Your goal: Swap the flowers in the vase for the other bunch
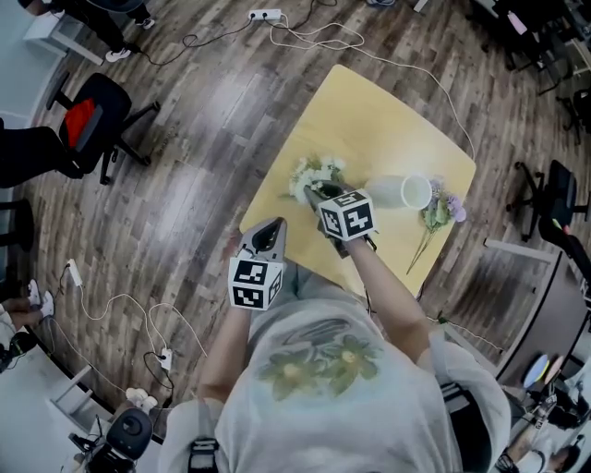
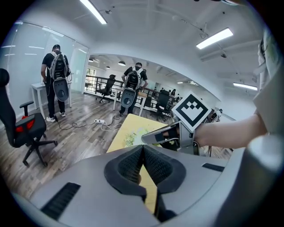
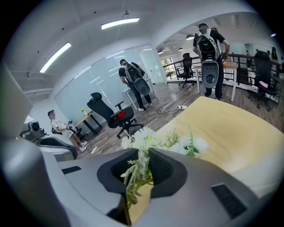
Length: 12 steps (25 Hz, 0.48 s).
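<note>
A bunch of white flowers (image 1: 314, 173) lies over the near left part of the yellow table (image 1: 369, 111). My right gripper (image 1: 319, 193) is shut on its green stems, and in the right gripper view the white flowers (image 3: 141, 135) stick out past the right gripper (image 3: 141, 167). A white vase (image 1: 404, 192) stands just right of that gripper, with nothing showing in its mouth. Purple flowers (image 1: 440, 211) lie on the table right of the vase. My left gripper (image 1: 272, 225) hovers off the table's near left edge; in its own view the left gripper (image 2: 143, 160) is shut on nothing.
A black office chair with a red cushion (image 1: 92, 115) stands on the wood floor at left. Cables and a power strip (image 1: 265, 15) lie beyond the table. More chairs (image 1: 560, 199) stand at right. People with backpacks (image 3: 208, 40) stand further off.
</note>
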Available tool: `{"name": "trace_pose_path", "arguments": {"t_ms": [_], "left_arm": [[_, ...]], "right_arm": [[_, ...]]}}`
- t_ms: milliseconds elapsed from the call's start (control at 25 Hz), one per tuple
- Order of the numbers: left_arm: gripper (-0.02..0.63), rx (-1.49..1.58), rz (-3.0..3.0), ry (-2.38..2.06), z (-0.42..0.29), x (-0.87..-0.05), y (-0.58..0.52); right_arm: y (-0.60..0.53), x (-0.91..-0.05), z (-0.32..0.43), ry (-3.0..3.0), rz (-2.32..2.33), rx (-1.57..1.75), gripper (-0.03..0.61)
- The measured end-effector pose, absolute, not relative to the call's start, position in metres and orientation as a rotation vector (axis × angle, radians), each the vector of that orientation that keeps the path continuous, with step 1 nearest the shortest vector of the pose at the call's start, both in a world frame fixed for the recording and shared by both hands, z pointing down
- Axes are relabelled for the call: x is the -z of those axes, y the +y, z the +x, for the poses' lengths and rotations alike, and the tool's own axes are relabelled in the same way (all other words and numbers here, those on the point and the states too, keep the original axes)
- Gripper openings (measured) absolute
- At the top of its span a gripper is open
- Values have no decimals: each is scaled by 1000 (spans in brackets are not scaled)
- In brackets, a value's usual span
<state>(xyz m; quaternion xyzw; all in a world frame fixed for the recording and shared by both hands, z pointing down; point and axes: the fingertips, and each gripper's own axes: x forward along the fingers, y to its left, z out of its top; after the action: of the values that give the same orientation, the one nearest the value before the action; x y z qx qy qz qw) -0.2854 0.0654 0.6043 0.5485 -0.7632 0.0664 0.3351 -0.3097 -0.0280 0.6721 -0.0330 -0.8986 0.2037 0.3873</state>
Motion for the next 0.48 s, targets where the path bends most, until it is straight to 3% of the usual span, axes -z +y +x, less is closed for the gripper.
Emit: {"name": "trace_pose_path", "arguments": {"t_ms": [320,480], "left_arm": [[18,-173,1419,-1991,-287,-608,67],[18,-178,1430,-1987,-286,-607,65]], "right_arm": [[-25,-683,-315,-2292,-102,-514,78],[-24,-675,-314,-2315,-113,-511,120]]}}
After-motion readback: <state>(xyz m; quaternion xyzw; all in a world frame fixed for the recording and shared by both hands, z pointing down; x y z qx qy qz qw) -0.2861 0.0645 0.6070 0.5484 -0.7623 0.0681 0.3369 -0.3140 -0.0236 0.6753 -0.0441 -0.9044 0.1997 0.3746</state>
